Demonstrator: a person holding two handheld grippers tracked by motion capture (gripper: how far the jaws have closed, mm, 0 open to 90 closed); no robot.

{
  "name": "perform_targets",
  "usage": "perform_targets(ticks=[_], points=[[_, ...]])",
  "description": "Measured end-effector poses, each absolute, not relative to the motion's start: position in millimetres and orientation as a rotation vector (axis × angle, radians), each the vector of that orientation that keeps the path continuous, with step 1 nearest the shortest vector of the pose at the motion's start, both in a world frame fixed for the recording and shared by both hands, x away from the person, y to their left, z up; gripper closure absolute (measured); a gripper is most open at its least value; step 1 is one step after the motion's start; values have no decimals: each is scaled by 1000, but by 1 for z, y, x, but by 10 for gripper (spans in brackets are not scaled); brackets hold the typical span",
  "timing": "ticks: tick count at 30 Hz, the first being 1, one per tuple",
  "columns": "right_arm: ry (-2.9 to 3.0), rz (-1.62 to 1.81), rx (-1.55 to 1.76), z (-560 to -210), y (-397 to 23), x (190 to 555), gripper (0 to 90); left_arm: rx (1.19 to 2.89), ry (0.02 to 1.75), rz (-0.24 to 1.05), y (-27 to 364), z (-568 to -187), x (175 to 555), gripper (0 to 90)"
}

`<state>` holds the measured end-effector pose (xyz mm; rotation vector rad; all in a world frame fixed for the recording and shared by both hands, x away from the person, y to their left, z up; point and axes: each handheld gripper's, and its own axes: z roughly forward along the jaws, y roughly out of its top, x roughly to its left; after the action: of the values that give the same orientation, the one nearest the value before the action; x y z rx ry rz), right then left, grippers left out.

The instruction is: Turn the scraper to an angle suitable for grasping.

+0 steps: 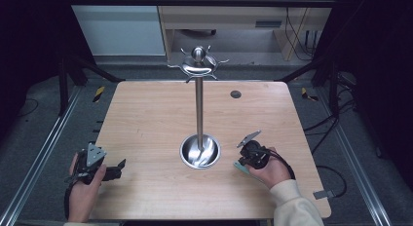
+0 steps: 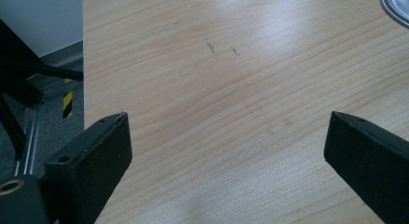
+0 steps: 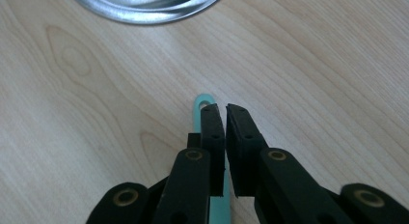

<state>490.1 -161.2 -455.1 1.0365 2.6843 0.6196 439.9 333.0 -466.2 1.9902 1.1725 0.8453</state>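
Observation:
A thin teal utensil handle (image 3: 205, 102) with a hole at its end lies flat on the wooden table (image 1: 146, 123); it is also visible in the high view (image 1: 239, 166). My right gripper (image 3: 220, 108) hovers right over it, jaws a narrow slit apart. The handle runs under the left jaw and no pad presses on it. In the high view the right gripper (image 1: 245, 160) sits just right of the steel stand's round base dish (image 1: 199, 152). My left gripper (image 2: 226, 120) is wide open over bare wood, near the table's left front (image 1: 120, 168).
The steel stand has a tall pole (image 1: 198, 104) topped by a ring of curved hooks (image 1: 197, 64). Its base rim shows at the top of the right gripper view (image 3: 144, 4) and in a corner of the left gripper view (image 2: 398, 7). A dark round grommet (image 1: 235, 94) sits at the back.

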Motion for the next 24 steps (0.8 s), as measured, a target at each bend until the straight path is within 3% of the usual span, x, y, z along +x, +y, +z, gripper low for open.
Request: perform_targets(ticks=[15, 24], points=[[2809, 394, 973, -449, -157, 492, 639, 2007, 1166, 849, 331, -467, 440, 26], [2857, 312, 948, -454, -145, 498, 619, 2004, 1167, 848, 331, -467, 441, 26]])
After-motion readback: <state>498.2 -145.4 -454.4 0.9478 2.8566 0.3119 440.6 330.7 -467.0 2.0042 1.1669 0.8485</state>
